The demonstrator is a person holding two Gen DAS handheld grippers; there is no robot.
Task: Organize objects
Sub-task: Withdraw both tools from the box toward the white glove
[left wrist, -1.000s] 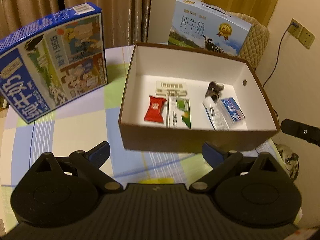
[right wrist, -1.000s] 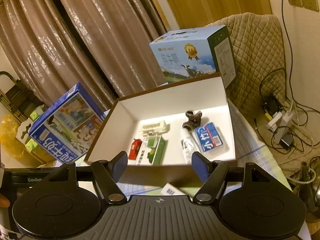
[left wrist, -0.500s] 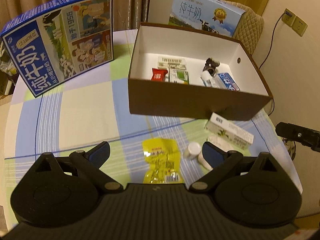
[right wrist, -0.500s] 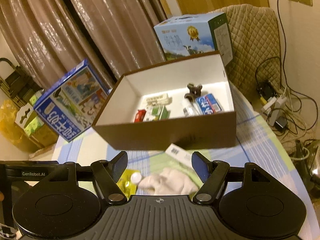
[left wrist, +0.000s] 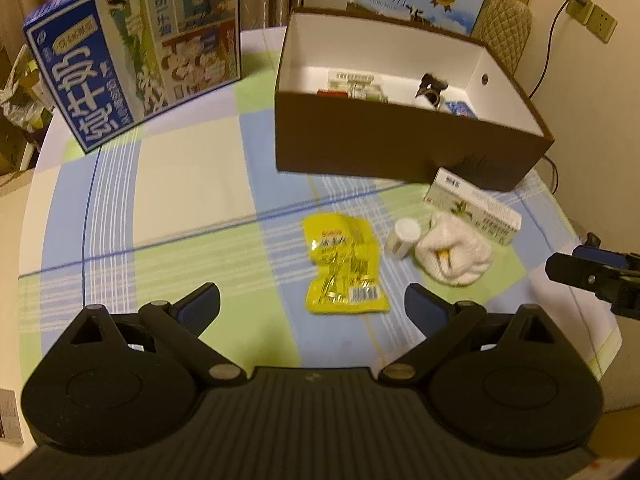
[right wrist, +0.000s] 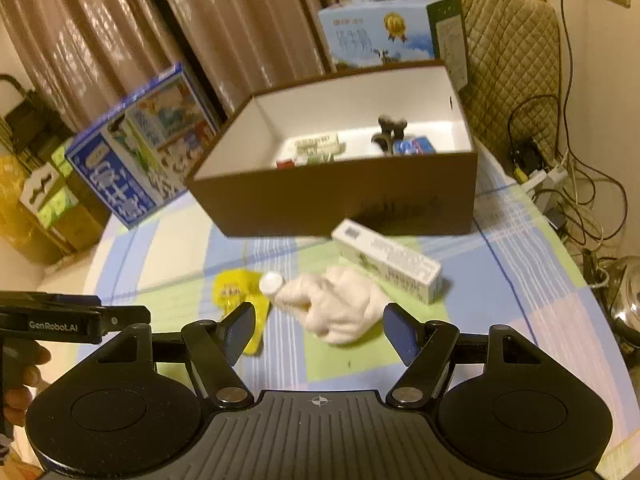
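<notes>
The left tool (left wrist: 312, 306) hangs above the tabletop (left wrist: 180, 184) with its fingers spread wide and nothing between them; the right tool (right wrist: 319, 332) is likewise spread and empty; a yellow packet (left wrist: 344, 266), a small white bottle (left wrist: 403, 237), a white cloth (left wrist: 454, 252) and a long white carton (left wrist: 474, 206) lie close together in front of the brown box (left wrist: 400, 148); the box holds several small packages.
</notes>
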